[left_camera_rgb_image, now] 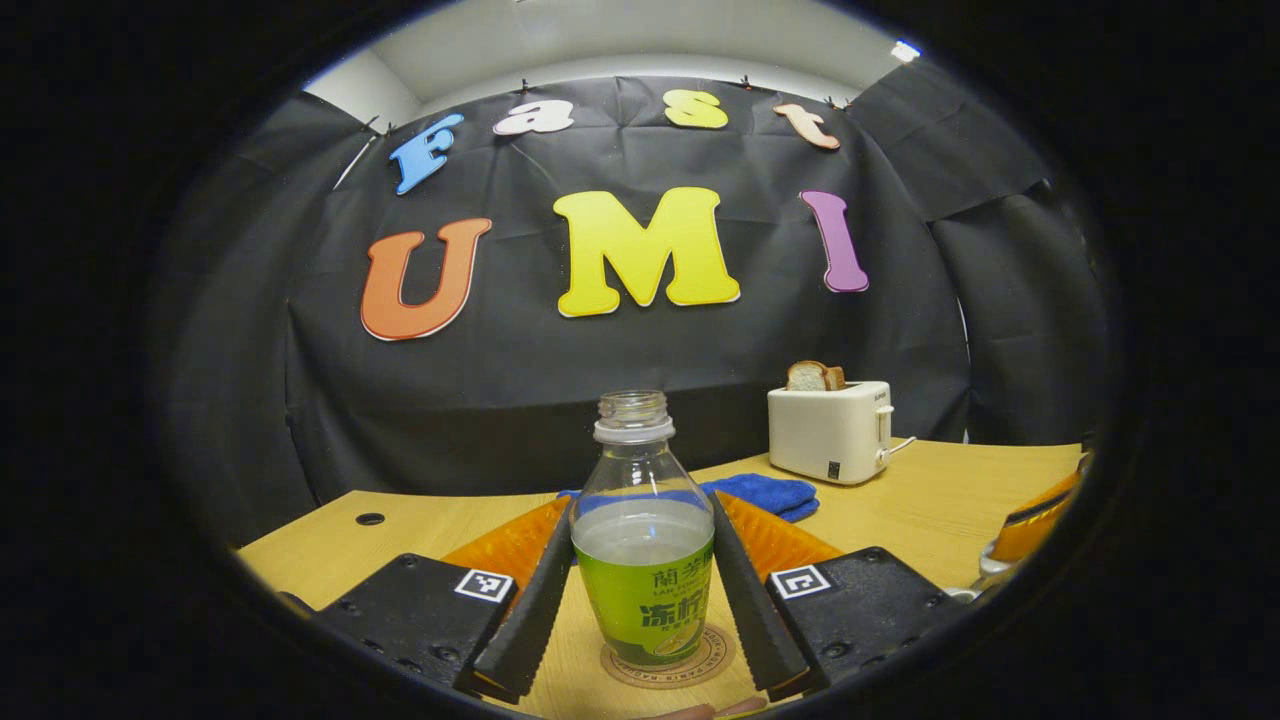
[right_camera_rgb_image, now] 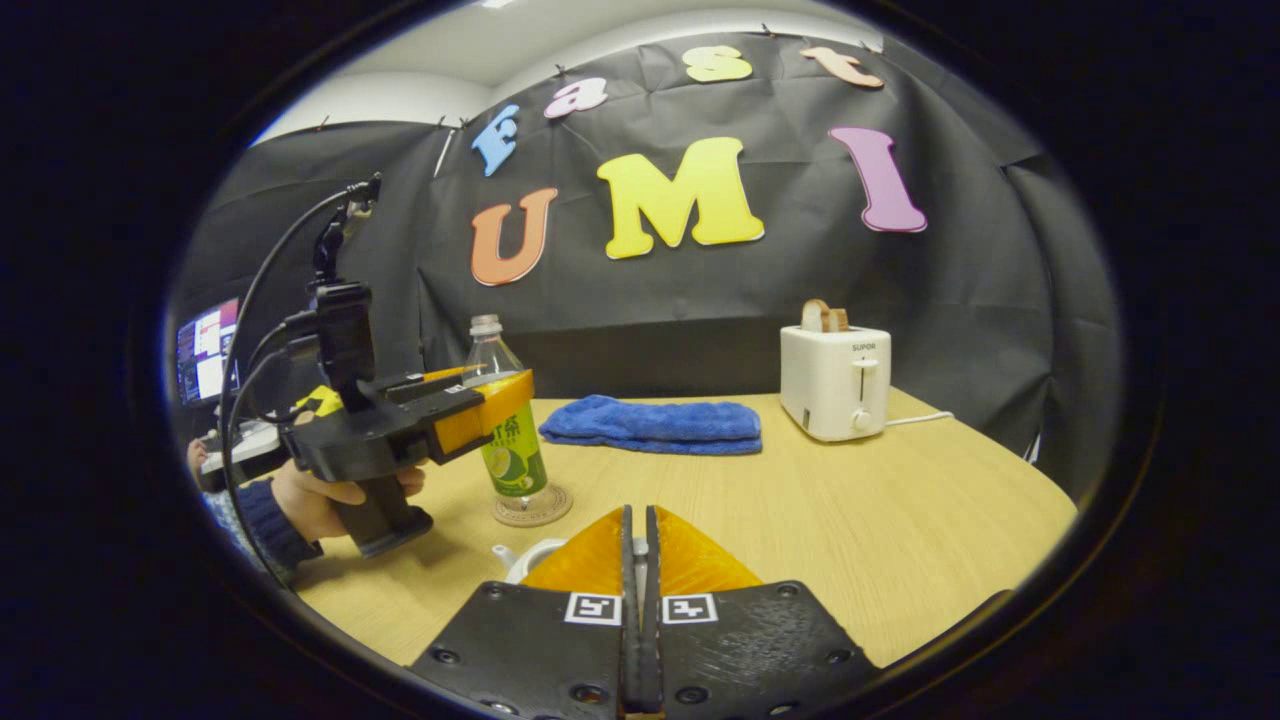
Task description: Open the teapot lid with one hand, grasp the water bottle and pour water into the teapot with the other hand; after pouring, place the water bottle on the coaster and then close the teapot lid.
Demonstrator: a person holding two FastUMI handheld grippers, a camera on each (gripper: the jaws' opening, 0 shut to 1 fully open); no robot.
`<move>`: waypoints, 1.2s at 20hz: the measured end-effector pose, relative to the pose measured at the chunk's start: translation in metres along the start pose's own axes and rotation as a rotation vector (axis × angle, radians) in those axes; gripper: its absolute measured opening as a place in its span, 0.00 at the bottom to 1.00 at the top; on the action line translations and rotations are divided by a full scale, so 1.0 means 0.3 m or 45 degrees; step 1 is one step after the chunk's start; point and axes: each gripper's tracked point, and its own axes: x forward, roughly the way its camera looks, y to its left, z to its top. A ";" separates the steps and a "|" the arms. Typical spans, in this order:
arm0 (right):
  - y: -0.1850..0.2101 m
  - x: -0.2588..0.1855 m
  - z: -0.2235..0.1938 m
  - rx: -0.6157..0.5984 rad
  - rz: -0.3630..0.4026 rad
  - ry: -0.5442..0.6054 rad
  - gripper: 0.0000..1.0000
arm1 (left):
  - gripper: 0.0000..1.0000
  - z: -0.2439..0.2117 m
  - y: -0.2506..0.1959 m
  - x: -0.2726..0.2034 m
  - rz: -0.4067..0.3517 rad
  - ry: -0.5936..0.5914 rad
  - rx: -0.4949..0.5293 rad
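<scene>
We see the water bottle (left_camera_rgb_image: pixel 647 540), uncapped and partly full, standing upright on a round coaster (left_camera_rgb_image: pixel 668 668) on the wooden counter (left_camera_rgb_image: pixel 940 500). The left claw (left_camera_rgb_image: pixel 640 600) has one finger on each side of the bottle, very close to its green label; we cannot tell whether both fingers press on it. In the right gripper view a hand (right_camera_rgb_image: pixel 320 505) holds that left claw beside the bottle. The right claw (right_camera_rgb_image: pixel 640 560) sits low in its own view with its two fingers closed together; something thin may be pinched between them, but we cannot tell. A white teapot (right_camera_rgb_image: pixel 525 558) peeks out just behind them. Farther back lie a folded blue towel (right_camera_rgb_image: pixel 650 424) and a white toaster (right_camera_rgb_image: pixel 836 382) with bread in its slots.
</scene>
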 end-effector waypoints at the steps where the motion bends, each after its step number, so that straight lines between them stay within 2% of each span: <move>1: -0.001 -0.001 -0.001 0.001 0.000 0.002 0.00 | 0.78 -0.024 0.004 -0.003 0.019 0.023 -0.001; 5: -0.010 -0.004 -0.001 0.005 0.001 -0.004 0.00 | 0.80 -0.017 -0.012 -0.013 -0.014 0.047 0.010; 7: -0.012 -0.004 -0.006 0.013 0.000 0.000 0.00 | 0.82 -0.027 0.005 -0.017 0.002 0.057 0.008; 8: -0.012 -0.005 -0.012 0.014 0.000 0.005 0.00 | 0.88 -0.029 0.008 -0.014 0.008 0.060 0.002; 10: -0.012 -0.011 -0.015 0.012 -0.002 0.007 0.00 | 0.94 -0.030 0.004 -0.017 0.003 0.055 -0.018; 17: -0.004 -0.016 -0.002 0.012 -0.008 -0.002 0.00 | 0.98 0.007 0.028 -0.034 0.027 0.023 -0.032; 20: 0.042 -0.023 0.030 0.006 0.044 -0.032 0.00 | 0.98 0.048 0.066 -0.086 0.056 -0.005 -0.069; 24: 0.115 -0.002 0.030 0.001 0.133 -0.023 0.00 | 0.98 0.054 0.163 -0.218 0.188 0.019 -0.082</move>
